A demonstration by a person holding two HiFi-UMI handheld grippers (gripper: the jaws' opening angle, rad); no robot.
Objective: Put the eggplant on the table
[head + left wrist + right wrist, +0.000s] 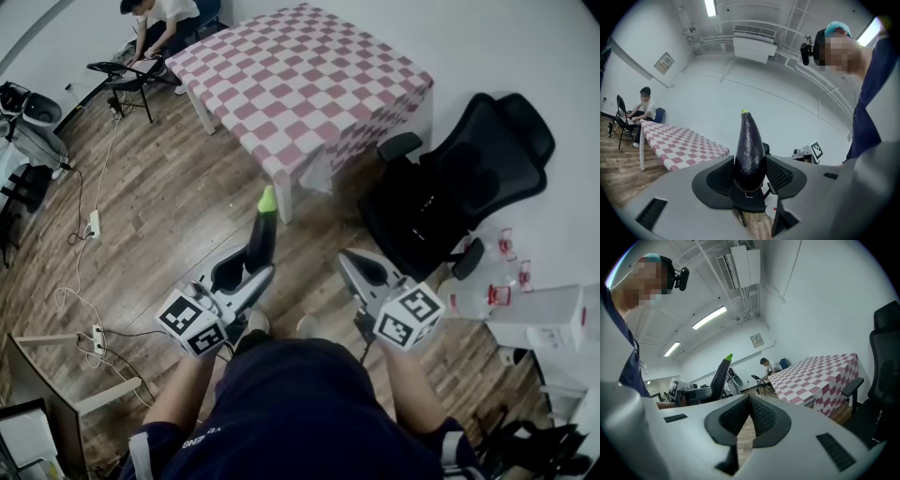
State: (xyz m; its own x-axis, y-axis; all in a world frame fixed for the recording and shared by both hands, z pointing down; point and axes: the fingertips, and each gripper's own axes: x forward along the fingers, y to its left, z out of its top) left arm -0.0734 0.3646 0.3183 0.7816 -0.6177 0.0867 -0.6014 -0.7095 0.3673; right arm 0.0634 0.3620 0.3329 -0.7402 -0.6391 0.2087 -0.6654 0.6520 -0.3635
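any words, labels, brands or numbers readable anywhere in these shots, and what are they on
Nothing here reads clearly.
White print on the person's sleeve: too small to read.
Wall plaque: blurred, unreadable.
Red labels on the plastic bottles: too small to read.
Marker cubes: black-and-white square patterns only, no letters or numbers.

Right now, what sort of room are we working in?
Probably a lab or office-type workroom, not a home kitchen: a black office chair, a power strip lying on the wood floor, and a table under a checked cloth.
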